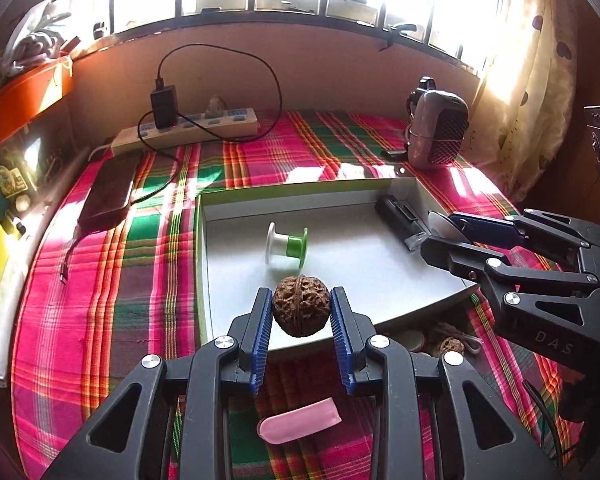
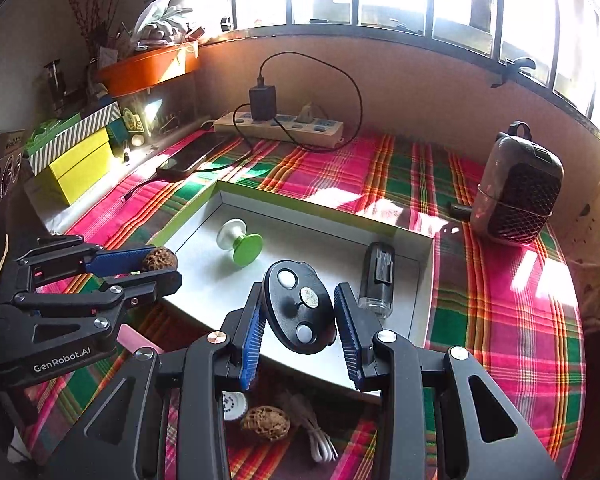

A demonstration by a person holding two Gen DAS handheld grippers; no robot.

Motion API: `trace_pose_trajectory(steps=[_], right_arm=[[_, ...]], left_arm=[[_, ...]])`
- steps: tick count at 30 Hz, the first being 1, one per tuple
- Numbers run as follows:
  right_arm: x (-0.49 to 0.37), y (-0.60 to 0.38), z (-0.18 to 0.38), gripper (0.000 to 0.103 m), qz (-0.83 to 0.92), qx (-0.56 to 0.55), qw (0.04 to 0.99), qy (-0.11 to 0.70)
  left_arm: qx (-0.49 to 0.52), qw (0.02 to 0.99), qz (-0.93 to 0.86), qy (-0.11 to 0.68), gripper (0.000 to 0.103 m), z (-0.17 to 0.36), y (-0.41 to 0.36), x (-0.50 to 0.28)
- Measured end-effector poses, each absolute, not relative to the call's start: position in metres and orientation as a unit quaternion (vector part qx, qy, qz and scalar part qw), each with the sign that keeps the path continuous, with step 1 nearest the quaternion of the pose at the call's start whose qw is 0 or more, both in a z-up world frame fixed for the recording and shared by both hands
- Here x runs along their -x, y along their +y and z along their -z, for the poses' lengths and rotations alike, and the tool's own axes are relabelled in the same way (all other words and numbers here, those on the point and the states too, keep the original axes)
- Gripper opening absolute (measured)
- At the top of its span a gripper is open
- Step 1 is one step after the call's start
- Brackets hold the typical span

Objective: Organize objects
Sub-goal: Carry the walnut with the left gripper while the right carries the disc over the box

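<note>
I have the left gripper (image 1: pixel 300 314) clamped on a walnut (image 1: pixel 301 305) above the white tray's (image 1: pixel 380 264) near edge, while my right gripper (image 2: pixel 300 320) grips a black oval disc (image 2: pixel 298 307) over that tray.

a plaid cloth (image 1: pixel 100 280) covers the tabletop. at the far side a power strip (image 1: pixel 188 130) lies along the wall, a black charger (image 1: pixel 164 104) plugged in. a phone (image 1: pixel 108 192) lies far left. a small heater (image 1: pixel 438 130) stands far right. yellow boxes (image 2: pixel 80 168) sit left.
</note>
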State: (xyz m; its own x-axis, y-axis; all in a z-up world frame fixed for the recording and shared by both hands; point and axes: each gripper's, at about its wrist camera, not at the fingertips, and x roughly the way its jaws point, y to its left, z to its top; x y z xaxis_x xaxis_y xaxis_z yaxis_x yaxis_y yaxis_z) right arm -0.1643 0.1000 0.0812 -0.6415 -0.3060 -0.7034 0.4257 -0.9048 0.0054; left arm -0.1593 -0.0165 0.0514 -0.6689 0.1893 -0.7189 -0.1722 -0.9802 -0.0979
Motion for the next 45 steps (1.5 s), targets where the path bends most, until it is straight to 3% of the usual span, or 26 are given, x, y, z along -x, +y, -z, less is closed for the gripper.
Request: trace_pose_trajectory(steps=[19,45], right_arm=[[0.248,0.069,-0.062,0.036,0.879,-0.412,0.225,0.084],[0.286,0.039,-0.035,0.036,0.851,-0.456,0.242,0.095]], left_arm=[[0.418,0.089,-0.904,-0.013,0.027,-0.03,-0.017,0.193],[0.436,0.08,-0.896,-0.003,0.027,-0.01,-0.015,0.208]])
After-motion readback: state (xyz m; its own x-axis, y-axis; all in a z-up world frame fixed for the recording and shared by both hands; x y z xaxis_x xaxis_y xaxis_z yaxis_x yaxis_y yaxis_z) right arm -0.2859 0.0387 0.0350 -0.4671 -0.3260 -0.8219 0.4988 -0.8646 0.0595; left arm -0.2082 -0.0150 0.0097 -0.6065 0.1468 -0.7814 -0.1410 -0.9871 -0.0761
